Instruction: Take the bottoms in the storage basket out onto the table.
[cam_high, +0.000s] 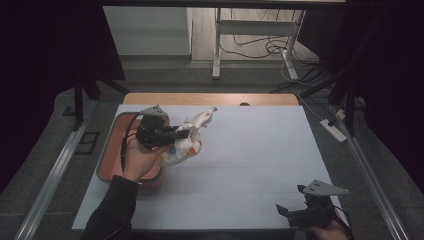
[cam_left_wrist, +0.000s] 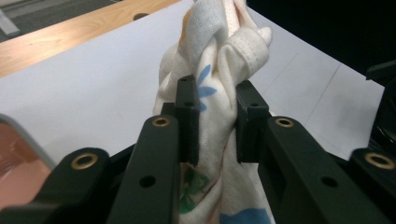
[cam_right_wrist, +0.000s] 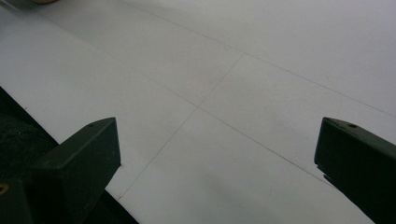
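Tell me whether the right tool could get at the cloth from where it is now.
Probably yes: the right tool is open, with bare white sheet between it and the cloth, which the left tool holds.

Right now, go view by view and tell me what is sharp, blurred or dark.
High view: dim, soft, black at both sides, cloth brightest. Left gripper view: cloth sharp, near fingers slightly soft. Right gripper view: white sheet evenly lit, fingers dark and blurred.
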